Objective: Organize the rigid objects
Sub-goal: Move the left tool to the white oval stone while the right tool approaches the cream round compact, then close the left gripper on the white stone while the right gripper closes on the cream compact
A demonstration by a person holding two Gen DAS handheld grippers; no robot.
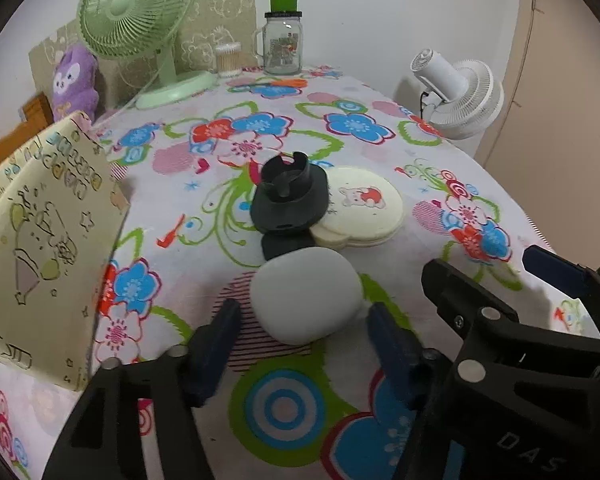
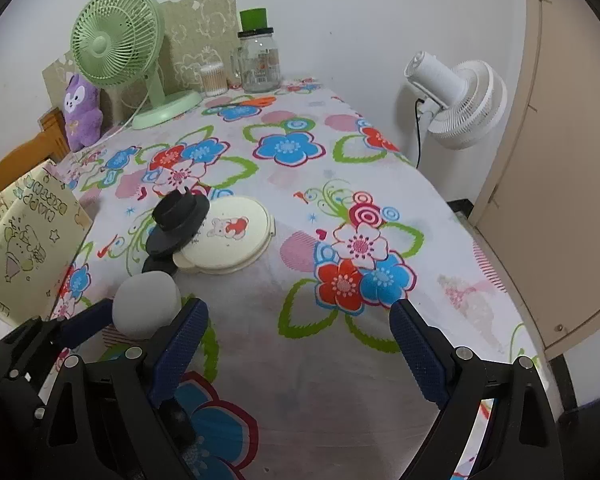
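A white, pebble-shaped rigid object (image 1: 306,298) lies on the flowered tablecloth (image 1: 228,168). My left gripper (image 1: 302,312) straddles its near half, one blue finger (image 1: 220,340) on each side. A thin strip of cloth shows between each pad and the object, so the jaws are open. In the right wrist view the white object (image 2: 146,306) sits just left of my right gripper (image 2: 300,320), which stands wide open over bare cloth. Beyond the white object, a black holder (image 1: 288,196) rests partly on a cream round case (image 1: 364,208), with a small black disc (image 1: 288,244) below it.
A cream paper bag (image 1: 48,248) with drawings stands at the table's left edge. At the back are a green fan (image 1: 136,16), a lidded glass jar (image 1: 283,44), a cotton swab box (image 1: 228,60) and a purple plush (image 1: 76,80). A white fan (image 1: 460,92) stands off the right edge.
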